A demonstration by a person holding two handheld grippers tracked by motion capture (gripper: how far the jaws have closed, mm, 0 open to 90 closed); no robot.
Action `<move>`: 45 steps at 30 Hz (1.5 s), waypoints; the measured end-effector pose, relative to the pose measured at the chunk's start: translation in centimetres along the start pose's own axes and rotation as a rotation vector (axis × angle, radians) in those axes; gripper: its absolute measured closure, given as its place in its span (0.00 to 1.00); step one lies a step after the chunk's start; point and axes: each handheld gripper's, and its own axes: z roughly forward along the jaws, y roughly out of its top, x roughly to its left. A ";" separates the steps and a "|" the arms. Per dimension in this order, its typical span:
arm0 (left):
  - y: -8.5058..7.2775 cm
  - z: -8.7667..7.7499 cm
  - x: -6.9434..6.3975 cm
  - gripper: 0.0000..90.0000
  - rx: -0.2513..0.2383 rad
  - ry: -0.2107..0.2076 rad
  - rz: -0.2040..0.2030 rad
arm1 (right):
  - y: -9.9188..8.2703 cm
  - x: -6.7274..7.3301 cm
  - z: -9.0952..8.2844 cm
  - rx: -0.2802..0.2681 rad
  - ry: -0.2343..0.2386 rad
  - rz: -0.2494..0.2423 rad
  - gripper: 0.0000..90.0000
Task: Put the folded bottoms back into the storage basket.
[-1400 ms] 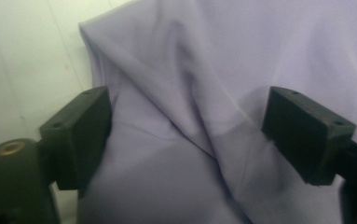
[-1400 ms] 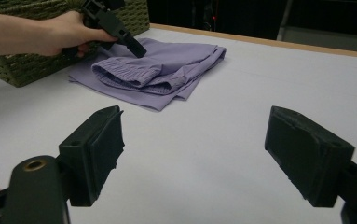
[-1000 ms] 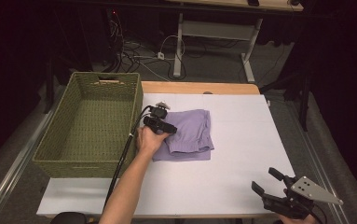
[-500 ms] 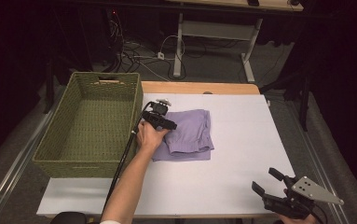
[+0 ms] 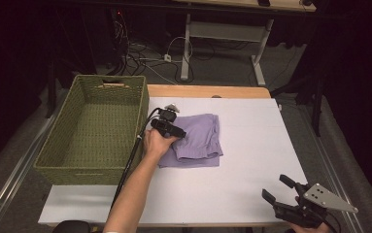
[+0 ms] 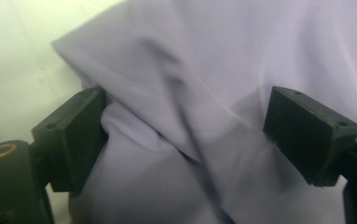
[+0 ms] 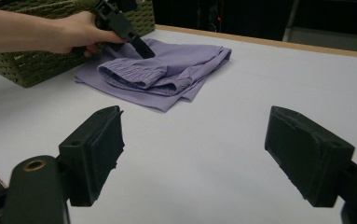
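A folded purple cloth (image 5: pixel 200 138) lies on the white table top (image 5: pixel 251 160), just right of the basket. My left gripper (image 5: pixel 174 131) is down on the cloth's left edge, held by a bare hand. In the left gripper view its jaws stand wide apart, open, with a raised fold of the cloth (image 6: pixel 204 93) between them and the left pad touching the fabric. My right gripper (image 5: pixel 279 189) hovers open at the table's front right corner, nothing between its pads (image 7: pixel 306 154). From there I see the cloth (image 7: pixel 167 65) and the left gripper (image 7: pixel 125 32) farther off.
A green woven basket (image 5: pixel 89 172), nothing in it, stands along the table's left side, close to the cloth and the left hand. A wooden strip (image 5: pixel 208 91) borders the far edge. Cables and a desk frame (image 5: pixel 222 34) lie on the floor beyond.
The left gripper has nudged slightly on the cloth's left edge; the cloth and the right gripper have stayed in place.
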 end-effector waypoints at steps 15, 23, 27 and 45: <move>-0.5 -0.5 -1.4 0.59 -0.011 -0.026 0.036 | 0.1 0.1 0.2 0.005 0.000 -0.017 0.22; -0.5 -0.6 -1.6 0.87 -0.011 -0.087 0.065 | 0.1 0.1 0.2 0.006 0.000 -0.018 0.22; -0.5 -0.9 -1.8 0.89 -0.008 -0.093 0.087 | 0.0 0.1 0.2 0.006 -0.002 -0.015 0.22; 0.4 -7.8 -4.1 0.89 -0.143 -0.177 0.199 | 0.0 0.0 0.1 0.004 -0.011 -0.013 0.22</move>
